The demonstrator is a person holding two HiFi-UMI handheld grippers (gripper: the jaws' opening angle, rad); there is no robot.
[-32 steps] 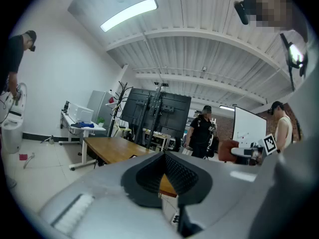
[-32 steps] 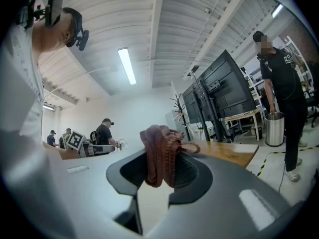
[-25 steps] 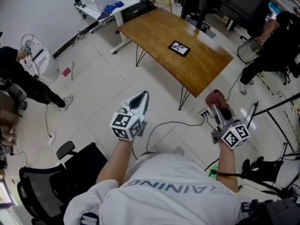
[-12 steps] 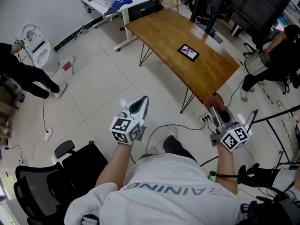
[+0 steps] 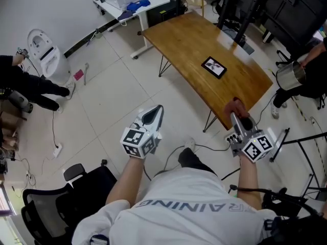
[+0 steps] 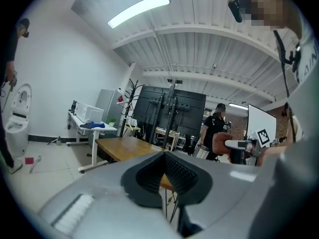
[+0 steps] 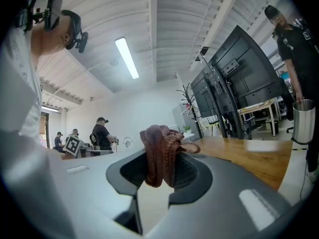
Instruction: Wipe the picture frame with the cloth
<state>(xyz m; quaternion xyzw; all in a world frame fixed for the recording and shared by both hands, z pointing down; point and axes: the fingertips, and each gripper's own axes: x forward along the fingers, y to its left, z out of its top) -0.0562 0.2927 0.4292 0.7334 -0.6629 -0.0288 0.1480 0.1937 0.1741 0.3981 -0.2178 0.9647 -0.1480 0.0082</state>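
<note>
A small black picture frame (image 5: 214,67) lies flat on a wooden table (image 5: 184,40) ahead of me. My right gripper (image 5: 236,108) is shut on a dark red cloth (image 5: 235,106), held in the air short of the table's near corner. In the right gripper view the bunched cloth (image 7: 160,153) sticks up from between the closed jaws. My left gripper (image 5: 153,115) hangs over the tiled floor, well short of the table, shut with nothing in it; in the left gripper view its jaws (image 6: 164,176) meet.
A white desk (image 5: 130,1) with a box and a blue item stands at the far end. A black office chair (image 5: 61,203) is behind me at the left. Cables (image 5: 204,149) trail on the floor. People stand at the left and at the right edge (image 5: 306,75). Dark racks (image 5: 276,9) sit beyond the table.
The whole view has shifted: the table and frame now sit a little nearer and further right as I walk toward them. Both grippers keep the same pose, the cloth still held.
</note>
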